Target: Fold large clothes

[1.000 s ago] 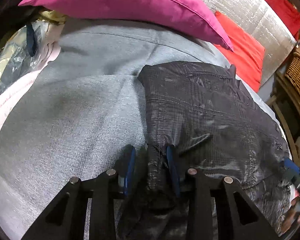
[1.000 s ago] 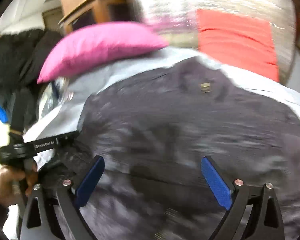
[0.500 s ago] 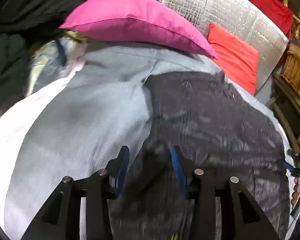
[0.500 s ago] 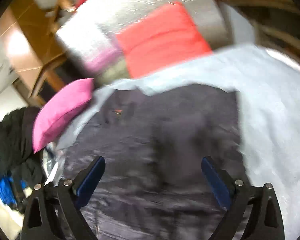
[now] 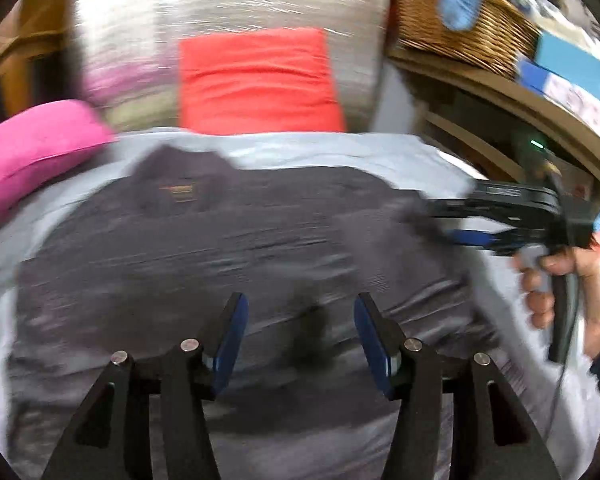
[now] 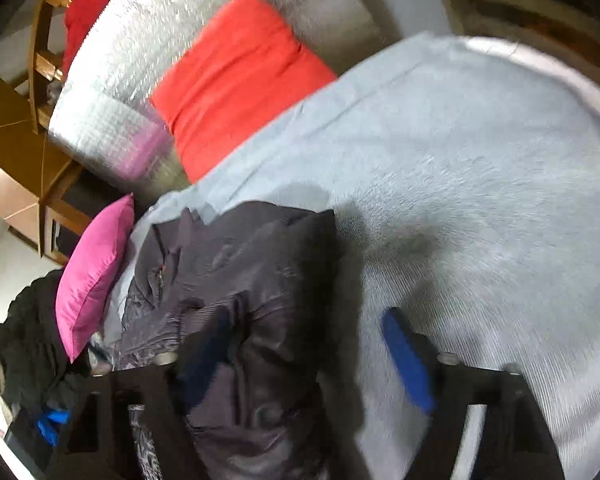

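Note:
A dark grey shiny garment [image 5: 228, 248] lies spread on the light grey bed cover [image 5: 320, 148]. It also shows in the right wrist view [image 6: 244, 280], partly doubled over. My left gripper [image 5: 298, 332] is open above the garment's near part, holding nothing. My right gripper [image 6: 306, 356] is open at the garment's right edge, its left finger over the cloth and its right finger [image 6: 408, 360] over bare cover. The right gripper also shows in the left wrist view [image 5: 472, 220], at the garment's right edge; the frame is blurred.
A red cushion [image 5: 256, 80] and a silver padded panel [image 5: 228, 12] stand at the bed's far end, a pink pillow [image 5: 32, 148] at the far left. A wooden shelf with a wicker basket [image 5: 460, 28] is at the right. Dark clothes [image 6: 28, 352] are piled left.
My left gripper has let go of the garment fold and opened, and its view swung right. My right gripper moved right to the garment's edge.

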The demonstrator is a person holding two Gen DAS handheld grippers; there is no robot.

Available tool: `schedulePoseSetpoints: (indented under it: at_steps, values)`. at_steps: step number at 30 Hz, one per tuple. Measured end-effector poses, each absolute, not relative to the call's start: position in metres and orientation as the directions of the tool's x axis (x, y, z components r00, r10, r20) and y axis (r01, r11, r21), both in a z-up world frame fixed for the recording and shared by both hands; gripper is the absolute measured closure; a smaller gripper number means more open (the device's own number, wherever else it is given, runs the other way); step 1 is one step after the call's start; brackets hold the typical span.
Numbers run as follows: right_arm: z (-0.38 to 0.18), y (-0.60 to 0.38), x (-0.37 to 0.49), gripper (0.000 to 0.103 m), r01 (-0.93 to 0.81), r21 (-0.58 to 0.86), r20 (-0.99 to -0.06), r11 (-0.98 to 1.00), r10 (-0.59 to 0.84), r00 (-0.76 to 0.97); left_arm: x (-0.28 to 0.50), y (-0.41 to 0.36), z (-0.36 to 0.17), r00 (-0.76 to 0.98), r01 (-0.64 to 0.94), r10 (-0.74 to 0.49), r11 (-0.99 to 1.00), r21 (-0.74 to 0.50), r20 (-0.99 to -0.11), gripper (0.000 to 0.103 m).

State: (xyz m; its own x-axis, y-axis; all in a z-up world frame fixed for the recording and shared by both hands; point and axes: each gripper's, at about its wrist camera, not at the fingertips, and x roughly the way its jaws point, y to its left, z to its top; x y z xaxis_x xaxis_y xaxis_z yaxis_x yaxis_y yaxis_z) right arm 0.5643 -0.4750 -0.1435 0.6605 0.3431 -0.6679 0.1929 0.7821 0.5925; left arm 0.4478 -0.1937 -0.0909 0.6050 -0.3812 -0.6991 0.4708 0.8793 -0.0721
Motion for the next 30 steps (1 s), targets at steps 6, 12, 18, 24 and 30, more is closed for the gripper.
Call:
schedulePoseSetpoints:
  at_steps: [6,12,18,24,30]
  values:
    - [-0.157,-0.465,0.593,0.085,0.112,0.549,-0.704,0.828,0.386,0.597,0.455,-0.255,-0.129,0.579,0.492,-0.308,0.870,0.022,-0.755,0.044]
    - [-0.149,-0.448,0.603,0.092,0.084,0.350,-0.741,0.933,0.221,0.634,0.458,-0.256,-0.141,0.569,0.511,-0.286,0.858,0.058,-0.771,0.044]
    - [-0.151,-0.465,0.592,0.080,0.145,0.462,-0.703,0.875,0.262,0.661,0.451,-0.254,-0.139,0.581,0.507,-0.286,0.860,0.063,-0.762,0.042]
    - [-0.117,-0.455,0.543,0.079,0.109,0.501,-0.635,0.858,0.280,0.720,0.432,-0.221,-0.103,0.616,0.497,-0.388,0.867,-0.043,-0.686,0.042]
    - [-0.155,-0.421,0.534,0.077,0.082,0.512,-0.718,0.855,0.374,0.587,0.444,-0.161,-0.103,0.667,0.321,-0.280,0.944,-0.072,-0.691,0.026]
